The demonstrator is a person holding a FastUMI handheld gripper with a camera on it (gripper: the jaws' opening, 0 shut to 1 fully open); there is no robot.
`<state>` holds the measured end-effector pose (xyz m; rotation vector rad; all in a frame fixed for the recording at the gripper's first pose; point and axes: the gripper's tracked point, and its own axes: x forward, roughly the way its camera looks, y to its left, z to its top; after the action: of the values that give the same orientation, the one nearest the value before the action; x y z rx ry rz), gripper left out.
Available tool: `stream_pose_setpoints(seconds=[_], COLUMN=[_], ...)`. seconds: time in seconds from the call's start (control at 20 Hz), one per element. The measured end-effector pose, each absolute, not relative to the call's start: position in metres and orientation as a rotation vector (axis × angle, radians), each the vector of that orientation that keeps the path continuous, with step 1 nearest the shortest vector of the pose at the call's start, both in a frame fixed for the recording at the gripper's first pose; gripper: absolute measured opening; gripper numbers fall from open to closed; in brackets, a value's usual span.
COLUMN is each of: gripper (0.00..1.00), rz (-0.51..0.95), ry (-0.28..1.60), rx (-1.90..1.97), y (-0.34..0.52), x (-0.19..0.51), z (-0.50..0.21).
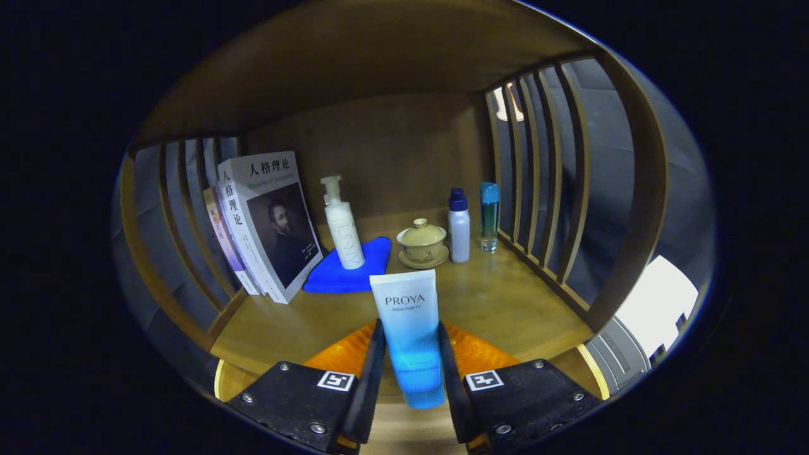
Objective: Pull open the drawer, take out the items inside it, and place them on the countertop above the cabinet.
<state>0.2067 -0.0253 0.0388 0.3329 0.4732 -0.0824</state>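
Note:
My gripper (409, 360) is shut on a white and blue cosmetic tube (407, 316), which stands upright between the two fingers with its cap end down. The tube hangs over the front part of the wooden countertop (505, 303), inside a wooden shelf bay. Whether its lower end touches the wood I cannot tell. An orange object (474, 354) lies on the countertop just behind the fingers, partly hidden by them.
On the countertop beyond the tube stand a white pump bottle (342, 227) on a blue cloth (351, 268), a lidded tea cup on a saucer (422, 241), a small white bottle (459, 227) and a clear blue bottle (489, 216). Books (265, 221) lean at the left. Slatted wooden sides (543, 183) close the bay.

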Motion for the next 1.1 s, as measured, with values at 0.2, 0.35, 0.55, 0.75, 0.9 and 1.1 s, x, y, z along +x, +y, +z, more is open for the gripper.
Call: stream_pose_setpoints(seconds=[0.2, 0.35, 0.55, 0.75, 0.9, 1.1], gripper=[0.51, 0.52, 0.54, 0.86, 0.96, 0.96], rz=[-0.03, -0.024, 0.016, 0.041, 0.019, -0.012], ry=[0.529, 0.526, 0.525, 0.414, 0.328, 0.259], rx=[0.342, 0.348, 0.346, 0.356, 0.351, 0.326], y=[-0.016, -0.017, -0.015, -0.017, -0.026, -0.028], x=[0.222, 0.231, 0.234, 0.234, 0.211, 0.164], z=[0.018, 0.012, 0.006, 0.03, 0.053, 0.07])
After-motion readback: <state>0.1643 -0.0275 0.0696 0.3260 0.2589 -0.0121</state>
